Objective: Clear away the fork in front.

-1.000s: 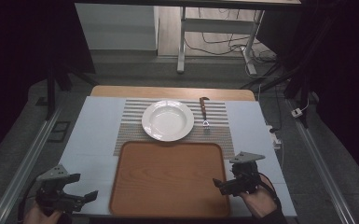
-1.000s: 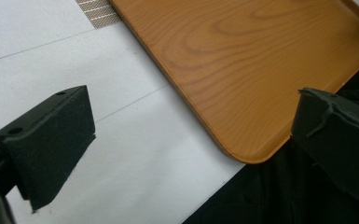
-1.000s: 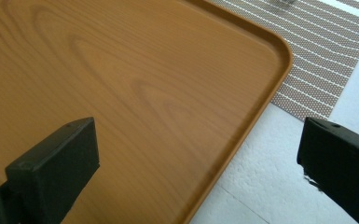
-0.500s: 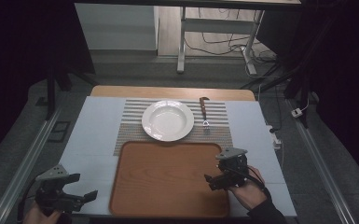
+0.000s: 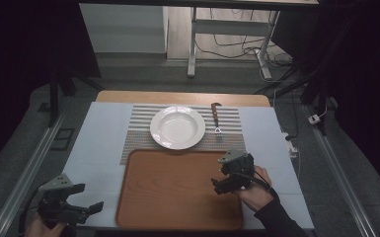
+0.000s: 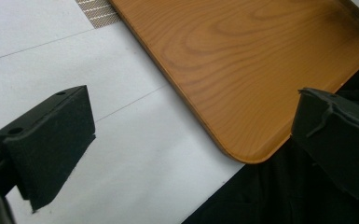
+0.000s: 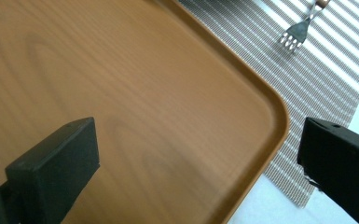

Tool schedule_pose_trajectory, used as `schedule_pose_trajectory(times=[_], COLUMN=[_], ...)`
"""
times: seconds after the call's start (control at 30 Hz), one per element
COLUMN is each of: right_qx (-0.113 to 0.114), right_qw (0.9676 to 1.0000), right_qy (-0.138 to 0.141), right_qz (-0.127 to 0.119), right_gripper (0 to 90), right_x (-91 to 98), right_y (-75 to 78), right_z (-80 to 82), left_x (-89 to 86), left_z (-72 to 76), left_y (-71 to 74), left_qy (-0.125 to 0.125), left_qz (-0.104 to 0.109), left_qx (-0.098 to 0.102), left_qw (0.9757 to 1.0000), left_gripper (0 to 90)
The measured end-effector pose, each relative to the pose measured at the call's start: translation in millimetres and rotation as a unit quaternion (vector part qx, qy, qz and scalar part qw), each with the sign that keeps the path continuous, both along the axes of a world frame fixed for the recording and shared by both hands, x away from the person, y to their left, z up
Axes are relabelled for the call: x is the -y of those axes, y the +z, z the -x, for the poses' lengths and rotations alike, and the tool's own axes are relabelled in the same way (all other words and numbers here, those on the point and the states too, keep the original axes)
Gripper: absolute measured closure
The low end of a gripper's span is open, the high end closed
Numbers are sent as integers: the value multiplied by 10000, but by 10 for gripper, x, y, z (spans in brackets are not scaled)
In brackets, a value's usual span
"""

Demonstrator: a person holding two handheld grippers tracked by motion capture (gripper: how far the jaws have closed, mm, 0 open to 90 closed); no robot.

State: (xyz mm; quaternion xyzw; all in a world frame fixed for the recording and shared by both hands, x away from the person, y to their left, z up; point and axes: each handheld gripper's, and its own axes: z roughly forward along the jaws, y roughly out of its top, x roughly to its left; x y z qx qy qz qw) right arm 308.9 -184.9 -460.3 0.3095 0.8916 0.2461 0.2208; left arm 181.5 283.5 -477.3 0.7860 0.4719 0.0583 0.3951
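The right gripper point(image 5: 220, 178) hovered over the far right corner of the wooden tray point(image 5: 177, 190), jaws wide and empty; the left gripper point(image 5: 81, 205) sat off the tray's near left corner, jaws likewise wide; a white plate point(image 5: 177, 127) and a fork point(image 5: 217, 118) lay on the striped mat point(image 5: 138, 129) beyond the tray.

- We see a table point(image 5: 103, 133) with a pale blue-white top and a bare wooden strip along its far edge.
- A striped placemat point(image 5: 227, 140) lies flat on it, beyond the right gripper's fingers point(image 7: 56, 163).
- A wooden tray point(image 5: 172, 192) lies on the table, its far edge touching the placemat; those fingers hang over its far right corner.
- The tray's near left corner sits between the left gripper's fingers point(image 6: 51, 135), bare tabletop beside it.
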Motion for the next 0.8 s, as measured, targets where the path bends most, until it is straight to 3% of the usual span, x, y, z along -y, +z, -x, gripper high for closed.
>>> schedule_pose_trajectory(times=[0.33,0.37,0.47,0.53,0.6,0.8], right_qx=[344,456,525,632,635,881], right_qw=[9972,9955,9939,9905,9897,9821], right_qy=[215,282,346,446,487,552], right_qz=[625,775,911,1136,1186,1573], right_gripper=[0,0,0,0,0,0], right_x=[-180,-233,-275,-322,-333,-394], right_y=[-42,-48,-49,-51,-52,-68], right_z=[-140,-166,-190,-232,-251,-385], left_x=[1,0,-1,-2,-1,-2], left_z=[-1,-1,-1,-2,-2,-4], left_y=[-1,-1,-1,-1,-1,-2], left_qy=[-10,-11,-15,-17,-19,-9], left_qz=[-3,3,7,9,8,12], left_qx=[-2,-4,-5,-7,-11,-16], left_qw=[10000,10000,10000,10000,10000,10000], left_gripper=[0,0,0,0,0,0])
